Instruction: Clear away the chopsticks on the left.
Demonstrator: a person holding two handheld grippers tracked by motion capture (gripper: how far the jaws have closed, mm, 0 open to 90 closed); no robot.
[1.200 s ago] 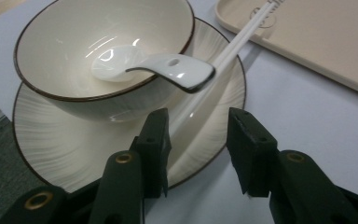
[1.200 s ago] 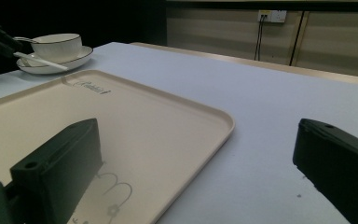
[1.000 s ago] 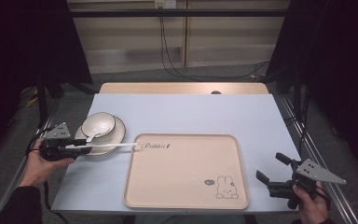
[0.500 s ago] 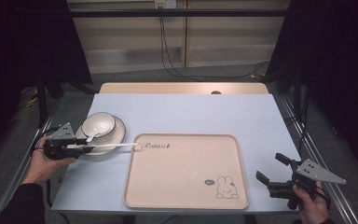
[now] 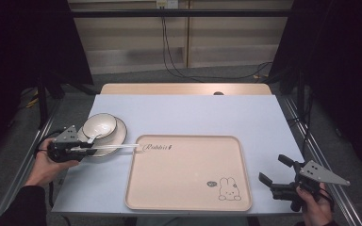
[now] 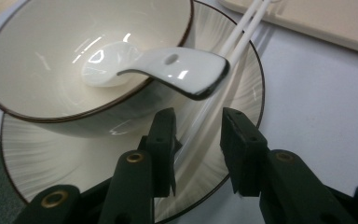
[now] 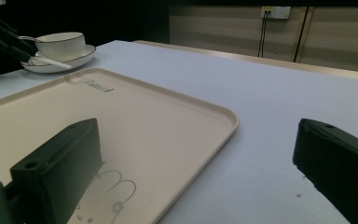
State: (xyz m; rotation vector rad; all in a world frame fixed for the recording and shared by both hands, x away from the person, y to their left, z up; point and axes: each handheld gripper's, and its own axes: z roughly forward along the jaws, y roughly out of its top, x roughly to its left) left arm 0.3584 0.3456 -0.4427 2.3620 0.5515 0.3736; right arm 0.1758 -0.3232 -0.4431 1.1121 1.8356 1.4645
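Left gripper point(image 6: 198, 140): your jaws sit narrowly either side of the white chopsticks point(image 6: 242, 28), over the plate point(image 6: 51, 158).
Right gripper point(image 5: 274, 170): you hold it wide apart, beside the tray point(image 5: 184, 197).
Spoon point(image 6: 158, 65): rests in the bowl point(image 6: 37, 60).

Plate point(image 6: 51, 154): left edge cropped, left gripper view. Chopsticks point(image 6: 242, 28): tips cut off at top. Tray point(image 7: 121, 121): lower left cropped, right gripper view.
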